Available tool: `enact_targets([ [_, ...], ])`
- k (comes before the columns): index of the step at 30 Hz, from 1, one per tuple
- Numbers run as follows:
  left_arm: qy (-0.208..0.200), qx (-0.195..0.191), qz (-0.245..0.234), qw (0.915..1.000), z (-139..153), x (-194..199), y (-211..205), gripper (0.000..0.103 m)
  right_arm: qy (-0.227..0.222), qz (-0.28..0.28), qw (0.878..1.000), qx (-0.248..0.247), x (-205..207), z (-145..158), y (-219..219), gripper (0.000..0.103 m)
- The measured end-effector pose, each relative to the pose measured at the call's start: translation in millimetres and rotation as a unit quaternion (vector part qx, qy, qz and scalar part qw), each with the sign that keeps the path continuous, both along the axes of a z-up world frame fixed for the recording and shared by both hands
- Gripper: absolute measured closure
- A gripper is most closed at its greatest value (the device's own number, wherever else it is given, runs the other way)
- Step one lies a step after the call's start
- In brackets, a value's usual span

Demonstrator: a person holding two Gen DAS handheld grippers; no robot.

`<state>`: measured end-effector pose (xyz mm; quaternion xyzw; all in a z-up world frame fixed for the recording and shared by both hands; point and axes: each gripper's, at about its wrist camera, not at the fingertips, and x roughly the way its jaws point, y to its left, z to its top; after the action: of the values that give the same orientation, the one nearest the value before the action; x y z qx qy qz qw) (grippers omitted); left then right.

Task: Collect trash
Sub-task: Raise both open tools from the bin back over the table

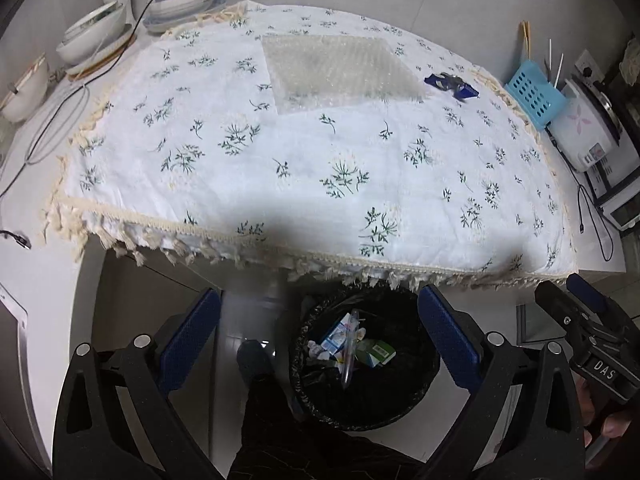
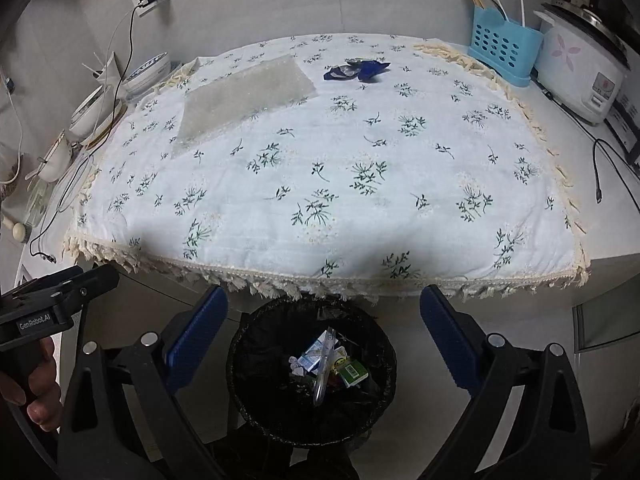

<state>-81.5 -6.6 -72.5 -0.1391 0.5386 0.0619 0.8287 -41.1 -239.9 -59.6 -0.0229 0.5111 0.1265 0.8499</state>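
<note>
A black-lined trash bin [image 1: 400,412] [image 2: 256,400] stands on the floor under the table's front edge. It holds small cartons, a green packet and a clear plastic piece. My left gripper [image 1: 320,300] hangs open above the bin with nothing between its blue pads. My right gripper [image 2: 324,296] hangs beside it, also open and holding nothing. On the floral tablecloth [image 1: 320,160] [image 2: 320,152] lie a sheet of bubble wrap [image 1: 336,72] [image 2: 244,96] and a crumpled blue wrapper [image 1: 452,84] [image 2: 356,70], both far from the grippers.
Stacked bowls [image 1: 92,40] [image 2: 92,116] and cables sit at the table's left end. At the right end stand a blue utensil basket [image 1: 534,96] [image 2: 504,50] and a white rice cooker [image 1: 584,128] [image 2: 580,72]. A hand [image 2: 36,384] grips the left tool's handle.
</note>
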Motion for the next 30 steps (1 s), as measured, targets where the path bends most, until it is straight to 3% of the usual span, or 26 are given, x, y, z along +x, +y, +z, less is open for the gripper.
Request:
enact_targets([
  [16,-0.003,0.008,-0.011,0.9999,16.4,64.7,27.9,0.006,-0.021,-0.013,1.0,-0.002,63.6,23.9,20.9,0.01],
  [30,0.021,0.011,-0.02,0.9995,-0.6,187.2,52.3,0.006,-0.02,-0.024,0.999,-0.034,174.1,20.7,38.3,0.01],
])
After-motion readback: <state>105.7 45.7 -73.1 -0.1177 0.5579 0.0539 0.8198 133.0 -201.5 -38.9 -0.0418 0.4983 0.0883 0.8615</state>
